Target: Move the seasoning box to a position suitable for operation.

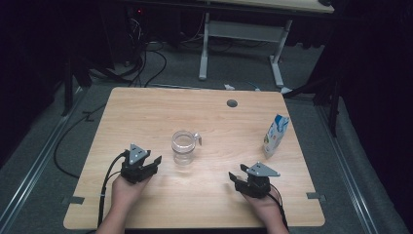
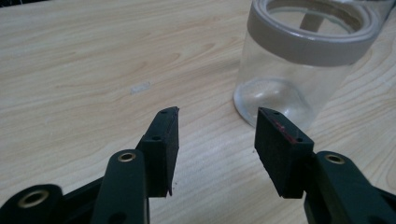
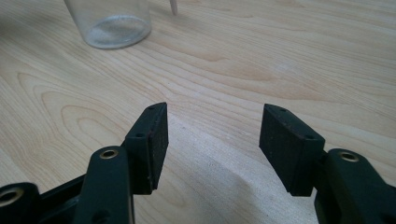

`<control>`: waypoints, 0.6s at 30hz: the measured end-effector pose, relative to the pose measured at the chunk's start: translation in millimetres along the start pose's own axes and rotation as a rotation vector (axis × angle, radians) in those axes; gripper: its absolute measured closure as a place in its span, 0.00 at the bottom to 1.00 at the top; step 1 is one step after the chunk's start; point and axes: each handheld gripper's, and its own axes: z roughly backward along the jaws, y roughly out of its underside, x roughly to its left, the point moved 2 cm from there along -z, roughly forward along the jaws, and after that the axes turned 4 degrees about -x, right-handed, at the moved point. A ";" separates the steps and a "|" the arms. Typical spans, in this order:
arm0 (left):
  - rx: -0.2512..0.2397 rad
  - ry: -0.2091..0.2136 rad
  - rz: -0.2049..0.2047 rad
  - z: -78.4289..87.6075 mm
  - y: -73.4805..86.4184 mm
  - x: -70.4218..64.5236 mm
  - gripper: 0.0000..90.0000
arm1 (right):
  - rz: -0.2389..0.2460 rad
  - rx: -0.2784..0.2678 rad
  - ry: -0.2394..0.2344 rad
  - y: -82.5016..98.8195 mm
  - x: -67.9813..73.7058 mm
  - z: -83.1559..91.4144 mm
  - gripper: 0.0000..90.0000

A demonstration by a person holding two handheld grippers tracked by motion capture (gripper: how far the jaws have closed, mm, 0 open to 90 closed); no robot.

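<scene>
Sitting near the middle of the table (image 1: pixel 146 112) is a jar (image 1: pixel 183 146). It is see-through, round and standing up straight, with a thick grey ring around its open top and a small spout or tab sticking out at the rim. It is looking empty. The left claw (image 1: pixel 152 162) is resting just left of the jar, not touching it, its jaws partly open and holding nothing. The right claw (image 1: pixel 236 178) is waiting farther off to the right, its jaws wide apart and empty too. A carton (image 1: pixel 276 135) is standing near the right edge.
</scene>
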 end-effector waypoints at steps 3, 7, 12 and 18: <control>0.003 -0.009 -0.010 -4.8 -3.8 -1.0 0.57 | 0.002 0.001 0.001 0.2 0.2 -0.3 0.47; -0.002 -0.012 -0.012 -8.6 -8.1 -1.4 0.57 | 0.001 0.004 0.001 0.5 0.6 -0.7 0.47; -0.009 -0.016 -0.020 -14.3 -14.7 -1.5 0.57 | 0.002 0.003 0.000 0.4 0.5 -0.5 0.47; -0.035 -0.011 -0.007 -17.4 -21.7 1.4 0.60 | 0.002 0.003 -0.001 0.2 0.8 -0.3 0.47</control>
